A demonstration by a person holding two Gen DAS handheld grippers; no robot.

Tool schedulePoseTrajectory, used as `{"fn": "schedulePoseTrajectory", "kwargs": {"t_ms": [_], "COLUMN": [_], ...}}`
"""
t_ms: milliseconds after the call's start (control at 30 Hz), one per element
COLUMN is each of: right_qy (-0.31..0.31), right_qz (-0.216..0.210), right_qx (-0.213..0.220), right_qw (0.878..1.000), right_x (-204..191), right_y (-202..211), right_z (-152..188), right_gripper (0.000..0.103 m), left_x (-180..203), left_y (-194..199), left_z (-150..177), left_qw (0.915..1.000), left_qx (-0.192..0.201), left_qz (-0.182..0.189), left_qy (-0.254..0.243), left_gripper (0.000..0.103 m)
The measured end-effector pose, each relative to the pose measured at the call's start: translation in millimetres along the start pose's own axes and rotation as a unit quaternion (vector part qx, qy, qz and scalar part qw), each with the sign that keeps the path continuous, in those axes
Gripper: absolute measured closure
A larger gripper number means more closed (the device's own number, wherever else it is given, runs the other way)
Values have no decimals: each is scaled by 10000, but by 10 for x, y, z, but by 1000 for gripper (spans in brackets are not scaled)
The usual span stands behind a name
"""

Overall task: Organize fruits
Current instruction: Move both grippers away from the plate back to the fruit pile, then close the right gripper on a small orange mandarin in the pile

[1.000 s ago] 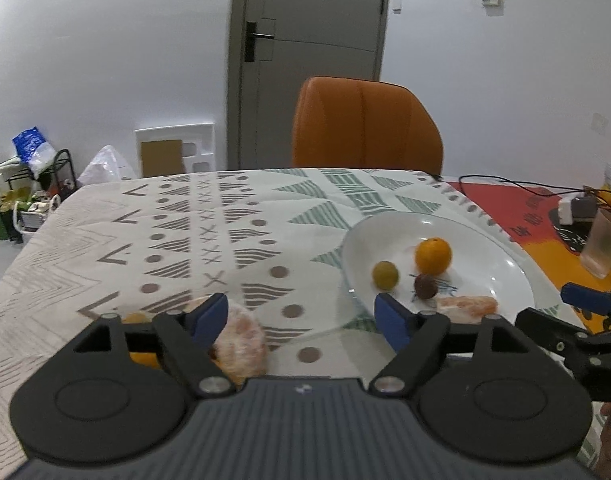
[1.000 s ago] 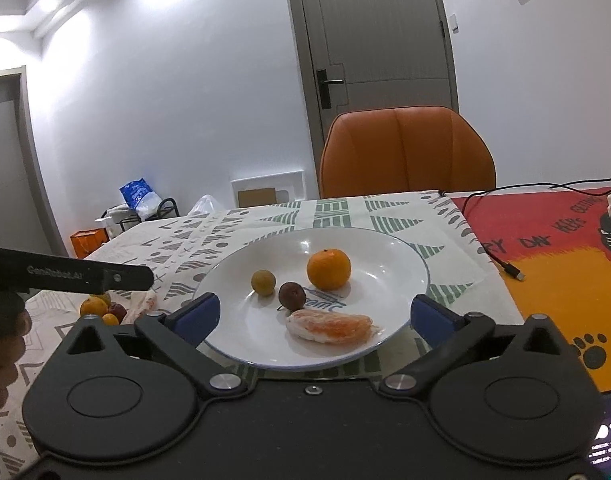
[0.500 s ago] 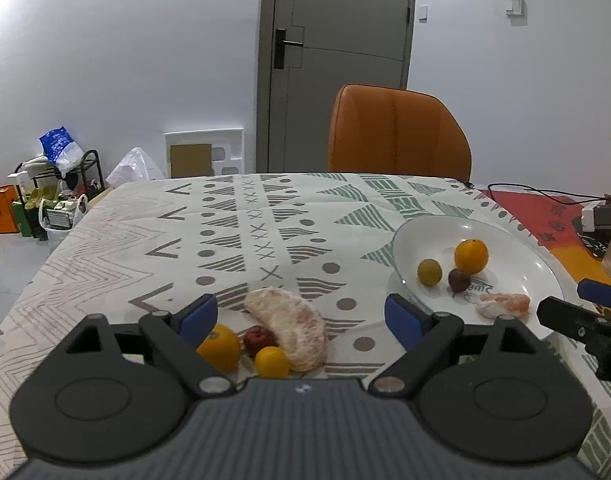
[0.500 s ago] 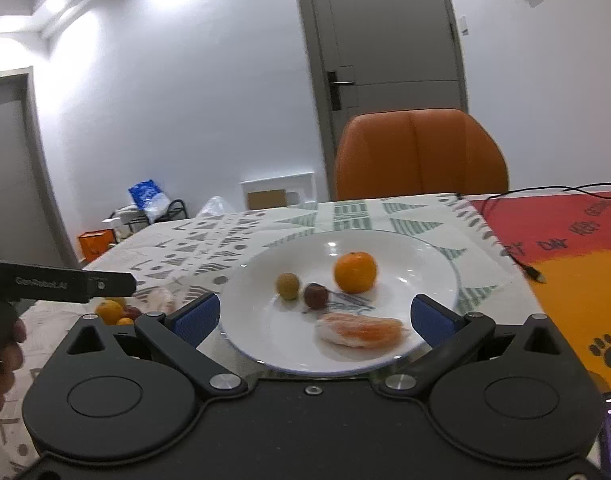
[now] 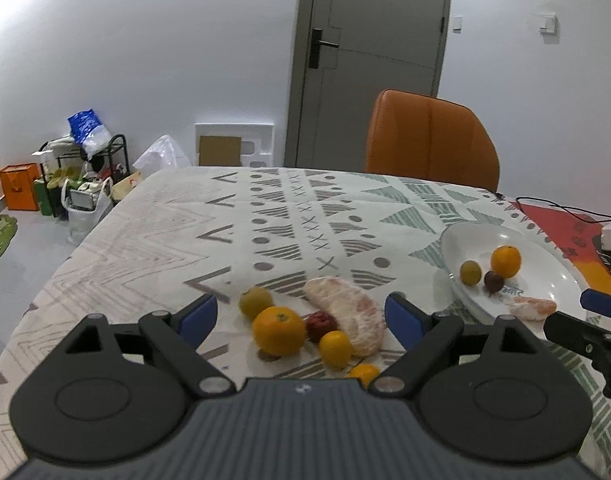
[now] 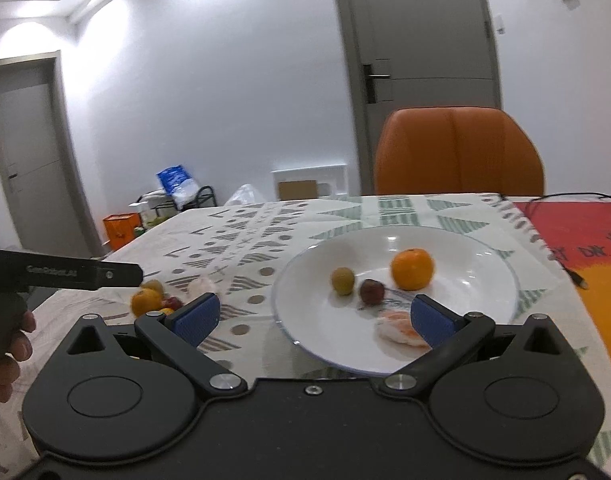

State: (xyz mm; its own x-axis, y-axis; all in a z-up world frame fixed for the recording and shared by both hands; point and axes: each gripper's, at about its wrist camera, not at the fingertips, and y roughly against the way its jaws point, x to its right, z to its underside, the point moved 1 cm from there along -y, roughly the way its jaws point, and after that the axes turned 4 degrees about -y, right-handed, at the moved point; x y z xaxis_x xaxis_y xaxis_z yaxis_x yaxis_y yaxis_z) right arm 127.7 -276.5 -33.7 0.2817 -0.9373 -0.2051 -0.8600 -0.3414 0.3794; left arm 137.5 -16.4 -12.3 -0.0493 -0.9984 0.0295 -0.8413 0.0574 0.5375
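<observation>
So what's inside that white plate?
The white plate holds an orange, a greenish fruit, a dark red fruit and a peeled segment, partly hidden behind the right tool's finger.

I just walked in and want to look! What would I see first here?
Probably the loose fruit pile on the patterned tablecloth, right between the open left gripper fingers. Next, the white plate ahead of the open right gripper, holding an orange and smaller fruit. Behind the table stands an orange chair.
</observation>
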Motion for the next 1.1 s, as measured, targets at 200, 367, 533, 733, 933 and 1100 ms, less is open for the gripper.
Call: {"fn": "schedulePoseTrajectory", "kwargs": {"t_ms": [200,367,533,733,933,1100], "right_qy": [85,79,144,275,377,443], "right_qz": [-242,-354,-498,-678,-835,-939], "right_qx": [-81,-150,-210,-334,-484,-596], "right_qw": [9996,9992,9984,9968,9946,9928], "right_x": [-151,-229,-332,-476,-624,-720], "right_y": [-71,-122,-170,-249,-322,-380], "right_z": [16,38,40,59,101,126], "right_gripper": [0,0,3,13,21,26], "left_x": [-120,-205,-287,-405,-523,-617], "left_y": [35,67,85,105,128,141], "left_z": [63,104,159,208,261,312], "left_qw": [9999,9998,9997,9994,9989,9984], "left_qx": [-26,0,-14,-25,-37,-61], "left_qz": [-108,-160,-184,-239,-305,-359], "left_qy": [42,92,159,255,347,429], "left_gripper": [14,14,14,14,14,14]}}
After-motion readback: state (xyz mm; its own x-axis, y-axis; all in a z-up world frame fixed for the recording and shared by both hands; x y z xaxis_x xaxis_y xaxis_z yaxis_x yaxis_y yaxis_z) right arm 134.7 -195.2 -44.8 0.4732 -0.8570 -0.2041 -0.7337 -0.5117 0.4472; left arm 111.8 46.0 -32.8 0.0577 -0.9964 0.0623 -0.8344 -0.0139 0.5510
